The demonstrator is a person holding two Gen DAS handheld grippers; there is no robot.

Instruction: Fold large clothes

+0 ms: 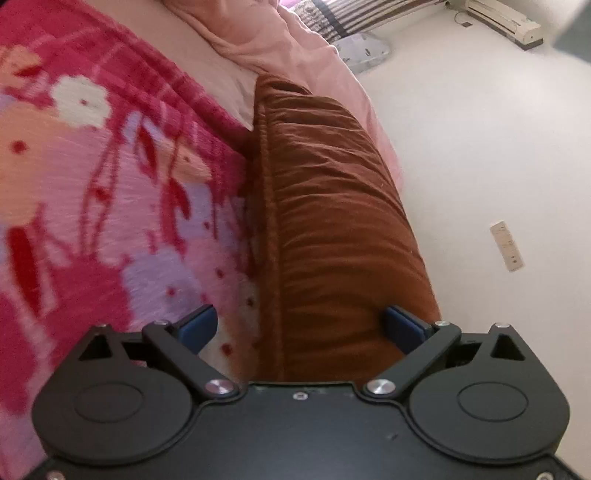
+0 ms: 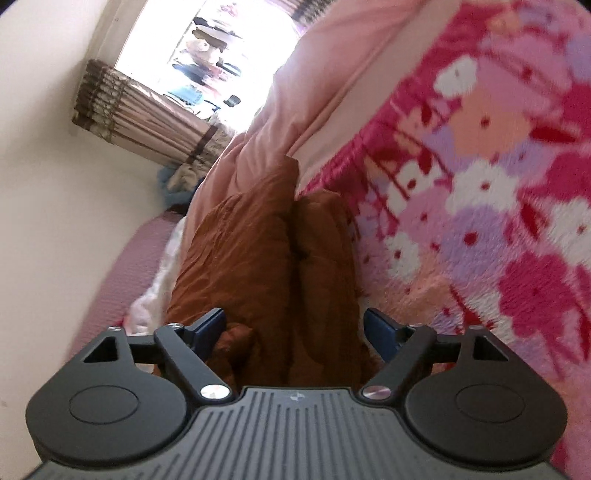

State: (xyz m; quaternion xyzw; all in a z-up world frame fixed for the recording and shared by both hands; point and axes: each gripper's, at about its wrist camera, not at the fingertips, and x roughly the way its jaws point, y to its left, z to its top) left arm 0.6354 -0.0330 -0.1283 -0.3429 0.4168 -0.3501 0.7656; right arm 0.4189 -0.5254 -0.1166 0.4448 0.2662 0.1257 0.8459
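A rust-brown garment (image 1: 332,221) lies in a long folded strip along the edge of a pink floral blanket (image 1: 92,184). My left gripper (image 1: 299,328) is open, its blue fingers (image 1: 197,325) straddling the near end of the brown strip. In the right wrist view the same brown garment (image 2: 258,258) runs away from me in two folds beside the floral blanket (image 2: 480,184). My right gripper (image 2: 295,328) is open around the garment's near end, which bunches between its fingers (image 2: 380,332).
Light pink bedding (image 1: 266,48) lies beyond the brown garment. A white wall with a switch plate (image 1: 506,245) and an air conditioner (image 1: 502,22) shows on the right. The right wrist view shows a bright window (image 2: 214,62), a tied curtain (image 2: 140,118) and a white wall (image 2: 55,221).
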